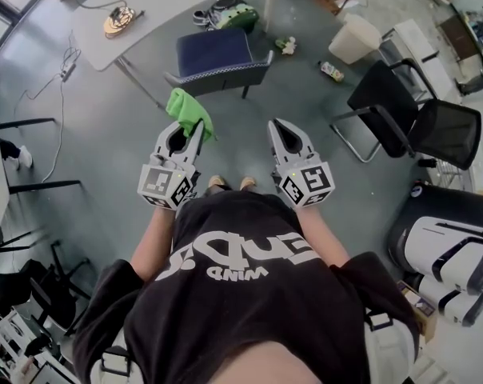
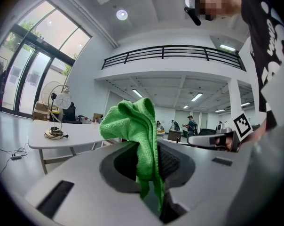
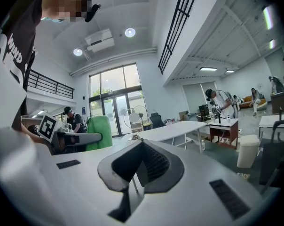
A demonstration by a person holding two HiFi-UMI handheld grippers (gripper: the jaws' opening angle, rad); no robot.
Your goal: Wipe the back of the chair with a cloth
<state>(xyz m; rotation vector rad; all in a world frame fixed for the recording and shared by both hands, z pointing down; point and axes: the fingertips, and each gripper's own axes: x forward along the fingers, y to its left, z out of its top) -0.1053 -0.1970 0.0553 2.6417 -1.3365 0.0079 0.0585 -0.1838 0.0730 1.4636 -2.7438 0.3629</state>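
The chair (image 1: 217,58) stands just up-frame of the left hand-held gripper (image 1: 193,129) clamping the cloth (image 1: 189,109); the right hand-held gripper (image 1: 276,126) is closed, empty.

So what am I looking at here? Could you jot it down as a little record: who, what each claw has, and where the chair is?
who: a person standing, with a claw in each hand
left claw: shut on the green cloth, which bunches up past the tips
right claw: shut, nothing in it
blue chair: on the floor ahead of the person, beside the white table; neither claw touches it
wiping: not yet begun
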